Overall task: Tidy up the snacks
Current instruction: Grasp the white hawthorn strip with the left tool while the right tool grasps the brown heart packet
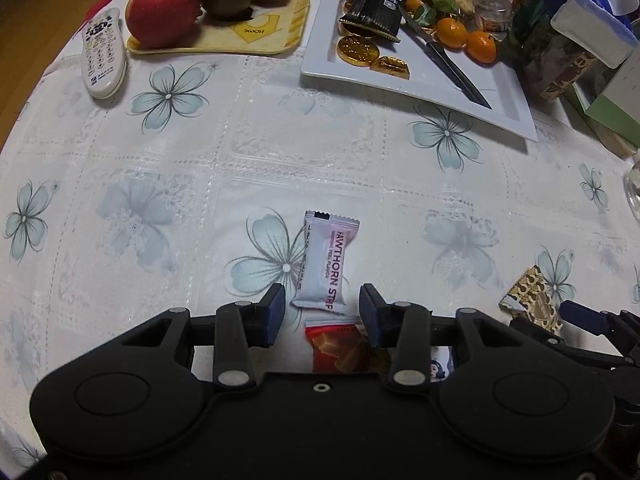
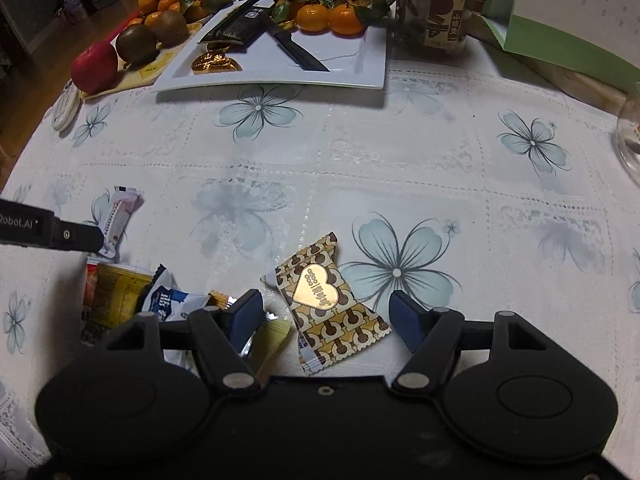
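A white and pink hawthorn strip packet [image 1: 326,262] lies on the flowered tablecloth. My left gripper [image 1: 322,312] stands open over its near end, pads apart on either side and not pressing. A red snack packet [image 1: 340,350] lies just under the gripper. In the right wrist view a brown and gold packet with a heart label [image 2: 326,306] lies between the pads of my open right gripper [image 2: 326,316], which do not touch it. The same packet [image 1: 534,298] shows at the right of the left wrist view. The hawthorn packet [image 2: 120,216] shows at the far left.
A white rectangular plate [image 1: 404,76] at the back holds gold-wrapped candies [image 1: 358,50], a black packet, a knife [image 1: 448,62] and mandarins. A tray with an apple [image 1: 162,10] and kiwis and a remote [image 1: 102,54] lie at the left. Several packets [image 2: 120,296] are piled left of the right gripper.
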{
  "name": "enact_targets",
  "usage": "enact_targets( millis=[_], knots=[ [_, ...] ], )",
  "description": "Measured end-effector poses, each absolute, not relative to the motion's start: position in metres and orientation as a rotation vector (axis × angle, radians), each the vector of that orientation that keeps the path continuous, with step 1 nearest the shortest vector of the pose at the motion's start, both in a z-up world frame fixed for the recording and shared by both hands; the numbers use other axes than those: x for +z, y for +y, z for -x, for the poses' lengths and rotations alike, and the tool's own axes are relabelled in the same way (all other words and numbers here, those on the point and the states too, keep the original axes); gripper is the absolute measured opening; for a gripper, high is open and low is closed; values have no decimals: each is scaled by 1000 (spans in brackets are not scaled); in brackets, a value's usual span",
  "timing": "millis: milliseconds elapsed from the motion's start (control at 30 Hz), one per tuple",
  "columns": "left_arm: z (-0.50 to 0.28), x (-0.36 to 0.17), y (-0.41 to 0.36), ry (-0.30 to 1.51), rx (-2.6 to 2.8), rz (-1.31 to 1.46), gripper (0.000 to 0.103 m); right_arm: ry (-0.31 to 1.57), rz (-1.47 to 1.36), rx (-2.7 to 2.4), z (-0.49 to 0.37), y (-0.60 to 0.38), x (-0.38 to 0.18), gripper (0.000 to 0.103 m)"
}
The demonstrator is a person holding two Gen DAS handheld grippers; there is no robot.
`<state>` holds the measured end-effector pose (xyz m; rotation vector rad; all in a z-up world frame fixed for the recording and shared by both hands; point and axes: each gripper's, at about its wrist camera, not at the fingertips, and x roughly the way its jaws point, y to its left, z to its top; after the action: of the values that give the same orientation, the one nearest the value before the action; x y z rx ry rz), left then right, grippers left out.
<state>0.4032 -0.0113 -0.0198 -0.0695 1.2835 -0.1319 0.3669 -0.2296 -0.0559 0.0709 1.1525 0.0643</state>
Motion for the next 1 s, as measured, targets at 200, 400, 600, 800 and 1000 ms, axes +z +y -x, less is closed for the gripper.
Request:
enact_targets(
  millis=[200,400,600,800,1000],
  knots=[
    [-416,-31,-19,1252,-97,30,50,1132,-19,80,-368,-223,-64,70],
    [-420,-40,-28,1258,-110,15,44,1097,31,86,-361,-221,-62,34],
    [-413,-34,-31,1250,-103,-2,26,1123,-42,52,-357,-231,-57,33],
    [-384,4,-29,1237,-84,9,26,1099,-162,5,-337,-248,-25,33],
    [-331,48,-24,1218,-105,12,26,1053,-276,-16,-288,-258,23,33]
  ],
)
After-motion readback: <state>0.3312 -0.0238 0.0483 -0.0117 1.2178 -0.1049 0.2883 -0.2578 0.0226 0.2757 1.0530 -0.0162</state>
